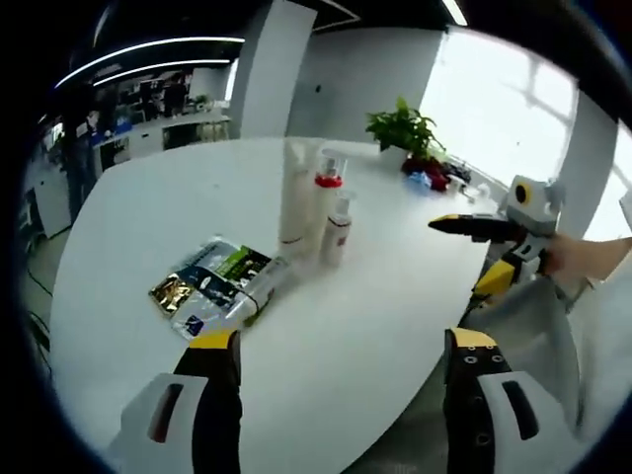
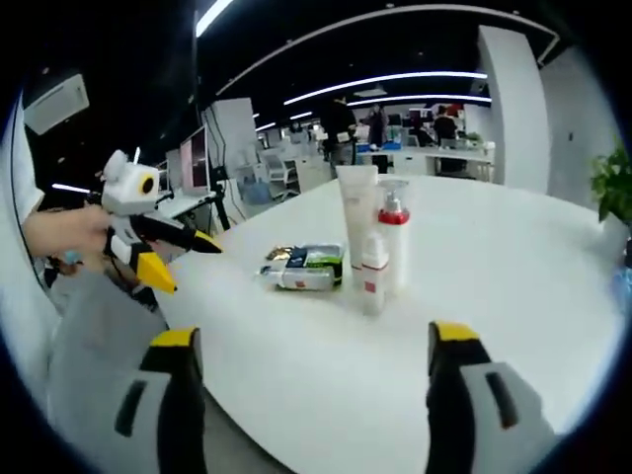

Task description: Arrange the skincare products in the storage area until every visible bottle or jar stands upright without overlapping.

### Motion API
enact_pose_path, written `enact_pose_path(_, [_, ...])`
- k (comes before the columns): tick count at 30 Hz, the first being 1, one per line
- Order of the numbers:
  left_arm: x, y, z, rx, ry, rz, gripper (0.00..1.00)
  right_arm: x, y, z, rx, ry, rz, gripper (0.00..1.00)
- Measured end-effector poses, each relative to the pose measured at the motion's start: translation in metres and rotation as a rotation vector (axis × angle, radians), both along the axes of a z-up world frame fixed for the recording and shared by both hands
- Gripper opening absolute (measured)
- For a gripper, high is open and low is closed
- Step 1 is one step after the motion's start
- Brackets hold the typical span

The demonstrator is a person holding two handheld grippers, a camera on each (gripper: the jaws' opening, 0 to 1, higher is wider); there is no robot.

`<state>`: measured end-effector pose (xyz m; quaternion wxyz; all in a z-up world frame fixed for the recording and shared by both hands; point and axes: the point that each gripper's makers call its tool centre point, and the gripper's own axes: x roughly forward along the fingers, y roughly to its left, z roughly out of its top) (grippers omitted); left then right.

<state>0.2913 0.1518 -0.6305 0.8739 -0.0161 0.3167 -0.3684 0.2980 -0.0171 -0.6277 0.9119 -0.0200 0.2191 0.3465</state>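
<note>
White round table [image 1: 395,296], bare along the near edge, carries all items.

Left gripper [image 1: 341,355]: yellow-tipped jaws spread wide at the near table edge, nothing between them. In the right gripper view it is held in a hand [image 2: 64,237] off the table's edge, jaws parted and empty.

Right gripper [image 2: 311,351]: jaws likewise wide apart, grasping nothing, hovering over the near edge. In the left gripper view it enters from the right, held by a hand [image 1: 583,259], black jaws with yellow tips apart.

Sachets [image 1: 202,281]: a small pile of flat packets, gold, green and dark, lying on the table nearest the grippers, with a white tube [image 1: 259,288] lying on its side against them.

Standing group just beyond the pile, close together, upright:
- small white bottle [image 1: 337,232] with red band, foremost;
- clear pump bottle [image 1: 327,193] with red collar;
- tall white tube [image 1: 294,202], standing on its cap.

Potted plant [image 1: 405,130]: at the far table edge, well apart, small red and blue items beside it.

Office desks and people, distant.
</note>
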Motion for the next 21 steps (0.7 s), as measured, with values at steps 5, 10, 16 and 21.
enact_pose_path(5, [-0.005,0.010,0.001,-0.003,-0.002,0.041,0.89,-0.006,-0.001,0.002,0.010,0.006,-0.009,0.97])
enact_pose_path(10, [-0.012,0.020,-0.002,-0.005,0.004,0.073,0.92,-0.012,-0.001,0.004,0.014,0.013,-0.013,0.99])
enact_pose_path(16, [-0.022,0.025,-0.005,0.001,0.012,0.090,0.95,-0.016,0.000,0.001,0.020,0.026,-0.019,0.99])
enact_pose_path(21, [-0.027,0.029,-0.005,0.000,0.016,0.100,0.97,-0.018,0.000,0.000,0.012,0.027,-0.015,0.99])
